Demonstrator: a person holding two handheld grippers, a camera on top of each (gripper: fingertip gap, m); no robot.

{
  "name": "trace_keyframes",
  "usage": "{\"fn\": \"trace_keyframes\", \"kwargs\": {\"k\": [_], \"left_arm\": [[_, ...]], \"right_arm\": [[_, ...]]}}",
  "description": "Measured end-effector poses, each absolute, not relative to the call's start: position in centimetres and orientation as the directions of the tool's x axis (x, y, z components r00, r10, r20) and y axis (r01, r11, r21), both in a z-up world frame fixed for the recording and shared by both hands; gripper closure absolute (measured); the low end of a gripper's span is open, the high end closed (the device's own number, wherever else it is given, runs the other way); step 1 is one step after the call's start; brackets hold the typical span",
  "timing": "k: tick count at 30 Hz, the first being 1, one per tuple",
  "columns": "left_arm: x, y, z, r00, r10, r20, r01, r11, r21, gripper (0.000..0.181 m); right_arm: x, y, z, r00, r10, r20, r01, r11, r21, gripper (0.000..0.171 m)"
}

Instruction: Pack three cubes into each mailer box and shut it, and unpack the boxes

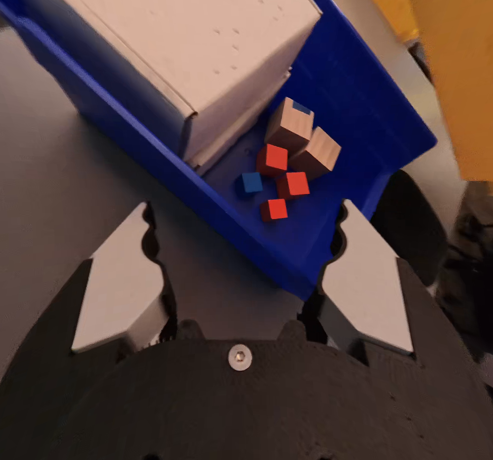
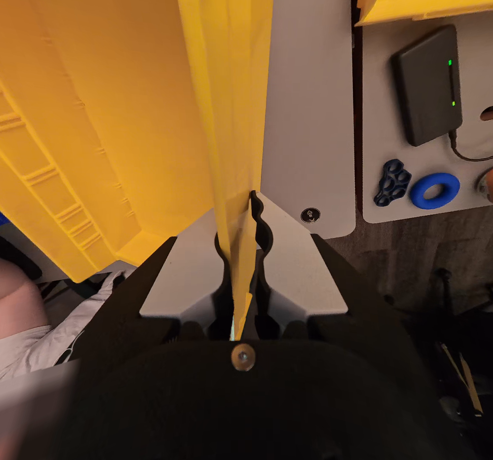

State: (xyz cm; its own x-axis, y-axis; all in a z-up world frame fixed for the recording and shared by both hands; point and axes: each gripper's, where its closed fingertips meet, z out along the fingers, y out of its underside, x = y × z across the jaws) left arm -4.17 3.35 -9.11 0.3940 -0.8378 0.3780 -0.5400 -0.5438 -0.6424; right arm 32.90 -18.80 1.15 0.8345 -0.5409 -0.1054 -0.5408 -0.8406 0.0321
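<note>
Left gripper (image 1: 244, 223) spread wide above blue bin (image 1: 346, 95) holding box (image 1: 173, 47) and cubes (image 1: 274, 159). Right gripper (image 2: 236, 233) clamped on yellow bin (image 2: 229, 100) wall.

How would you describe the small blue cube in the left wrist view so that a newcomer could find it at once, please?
Start at the blue bin, which holds a big white mailer box. Just past the box's near corner, a cluster of cubes lies on the bin floor. The small blue cube sits on the cluster's left edge, beside three red cubes and near two larger pale wooden cubes; it is the only small blue one.
</note>
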Motion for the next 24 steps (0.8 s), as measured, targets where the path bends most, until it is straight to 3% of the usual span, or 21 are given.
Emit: {"fn": "trace_keyframes", "kwargs": {"k": [3, 5, 7, 11, 17, 21, 24], "left_arm": [[-4.6, 2.7, -9.2, 0.363, -0.831, 0.421, -0.575, -0.555, -0.601, 0.076], [-5.4, 3.0, -9.3, 0.354, -0.836, 0.419, -0.602, -0.547, -0.582, 0.117], [-6.0, 3.1, -9.3, 0.321, -0.84, 0.437, -0.619, -0.535, -0.575, 0.135], [-8.2, 3.5, -9.3, 0.297, -0.817, 0.494, -0.685, -0.542, -0.486, 0.146], [-17.9, 9.6, -8.7, 0.473, -0.83, 0.296, -0.721, -0.557, -0.412, 0.174], [-25.4, 15.1, -8.6, 0.674, -0.715, 0.186, -0.595, -0.674, -0.438, 0.179], [-30.8, 16.9, -8.6, 0.754, -0.623, 0.207, -0.497, -0.748, -0.441, 0.178]], "right_arm": [[32.7, -18.6, -0.8, 0.843, -0.528, -0.102, -0.524, -0.849, 0.065, 0.161], [32.3, -17.8, -2.1, 0.853, -0.511, -0.104, -0.506, -0.859, 0.075, 0.161], [31.5, -16.5, -3.2, 0.864, -0.488, -0.12, -0.483, -0.873, 0.074, 0.16], [29.3, -13.5, -5.1, 0.88, -0.442, -0.172, -0.437, -0.897, 0.068, 0.158], [26.1, -8.9, -7.2, 0.884, -0.392, -0.255, -0.397, -0.917, 0.033, 0.157], [24.5, -6.5, -9.0, 0.89, -0.356, -0.286, -0.365, -0.931, 0.023, 0.158], [23.9, -4.8, -10.2, 0.895, -0.342, -0.287, -0.355, -0.935, 0.009, 0.16]]}}
